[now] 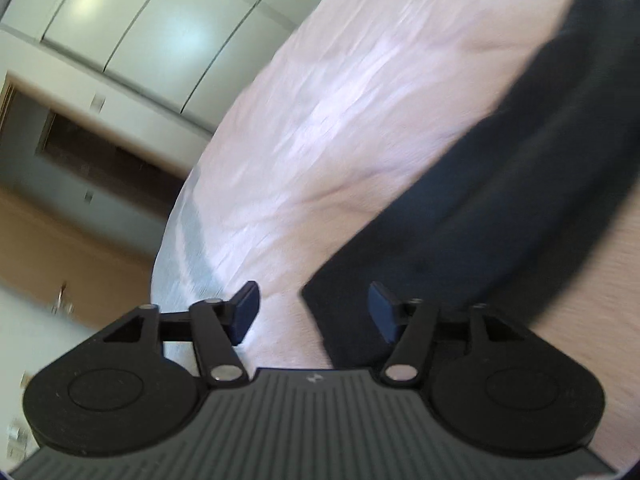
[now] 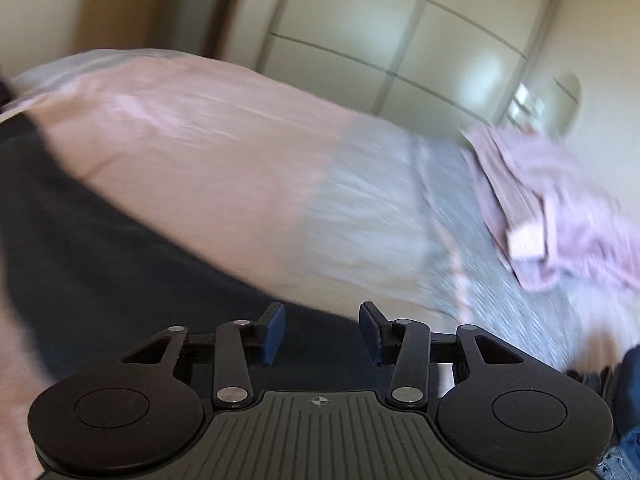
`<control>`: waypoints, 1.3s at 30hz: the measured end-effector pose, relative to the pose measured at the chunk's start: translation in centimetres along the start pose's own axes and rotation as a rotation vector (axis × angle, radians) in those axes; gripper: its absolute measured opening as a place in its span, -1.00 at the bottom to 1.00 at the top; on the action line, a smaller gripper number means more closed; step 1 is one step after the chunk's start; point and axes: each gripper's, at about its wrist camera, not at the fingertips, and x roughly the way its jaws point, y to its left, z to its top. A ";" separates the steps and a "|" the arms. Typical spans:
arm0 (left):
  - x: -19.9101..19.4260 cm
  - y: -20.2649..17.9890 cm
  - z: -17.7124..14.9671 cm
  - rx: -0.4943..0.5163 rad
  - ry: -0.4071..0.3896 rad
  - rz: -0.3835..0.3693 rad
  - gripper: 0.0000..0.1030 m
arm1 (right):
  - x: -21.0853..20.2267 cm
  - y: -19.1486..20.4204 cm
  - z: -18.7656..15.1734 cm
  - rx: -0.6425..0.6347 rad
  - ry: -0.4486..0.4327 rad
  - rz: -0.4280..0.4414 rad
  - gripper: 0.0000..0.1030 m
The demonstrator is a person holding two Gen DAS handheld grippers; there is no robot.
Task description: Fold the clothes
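The left gripper (image 1: 312,312) is hovering, jaws released, over the dark garment (image 1: 500,208) lying on the pink bedspread (image 1: 340,100); the right gripper (image 2: 322,330) is gaping likewise above the same cloth; pink clothes (image 2: 560,208) are lying farther right.

**Right gripper over the dark garment**

The right gripper (image 2: 322,330) is filling the bottom of the frame, its jaws standing apart with nothing between them. A dark garment (image 2: 120,248) is spreading across the lower left, reaching under the fingers. A pink sheet (image 2: 200,152) is covering the bed through the centre, giving way to a grey cover (image 2: 380,220) on the right. Pink clothes (image 2: 560,208) are lying crumpled at the right edge. A wardrobe (image 2: 400,40) is showing at the top. Everything is blurring.
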 end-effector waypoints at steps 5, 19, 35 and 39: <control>-3.8 -4.9 -2.5 0.192 -0.130 -0.043 0.28 | -3.1 6.7 -2.3 -0.170 -0.055 -0.019 0.13; 5.6 -9.2 -3.3 0.630 -0.129 0.025 0.28 | 3.4 10.7 -9.0 -0.565 0.149 -0.173 0.29; 2.3 -6.8 -0.9 0.488 -0.102 0.023 -0.80 | 8.7 5.3 -11.8 -0.797 0.148 -0.284 -0.67; -6.2 -6.1 -2.1 0.471 -0.139 0.021 -0.81 | 3.7 3.9 -11.6 -0.812 0.111 -0.327 -0.70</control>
